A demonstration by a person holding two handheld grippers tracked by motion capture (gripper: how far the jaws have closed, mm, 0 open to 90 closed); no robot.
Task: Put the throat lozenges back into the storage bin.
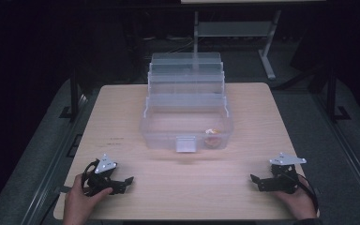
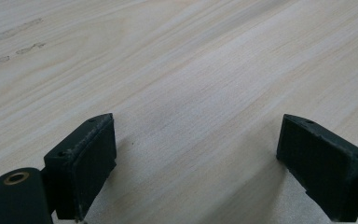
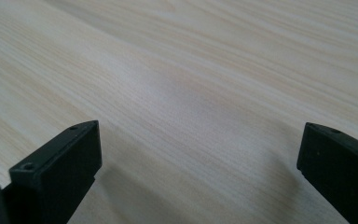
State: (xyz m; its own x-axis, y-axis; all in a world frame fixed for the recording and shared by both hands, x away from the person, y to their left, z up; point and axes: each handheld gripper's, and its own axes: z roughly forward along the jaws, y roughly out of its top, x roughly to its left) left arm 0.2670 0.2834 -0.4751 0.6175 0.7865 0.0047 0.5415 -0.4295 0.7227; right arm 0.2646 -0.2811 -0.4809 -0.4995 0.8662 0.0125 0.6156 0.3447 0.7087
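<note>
A clear plastic tiered box (image 1: 186, 108) stands open at the middle of the wooden table (image 1: 122, 117), its trays stepped back toward the far side. A small orange and white object (image 1: 213, 136) lies inside its bottom compartment at the front right. My left gripper (image 1: 125, 183) rests on the table near the front left corner, held by a hand, jaws wide apart and empty. My right gripper (image 1: 258, 182) rests near the front right corner, also open and empty. In both gripper views the black pads (image 2: 86, 156) (image 3: 65, 161) frame bare wood.
A white latch (image 1: 185, 144) sits on the box's front wall. Dark floor surrounds the table, with a metal stand (image 1: 267, 51) behind it. Faint marks (image 1: 115, 139) show on the wood left of the box.
</note>
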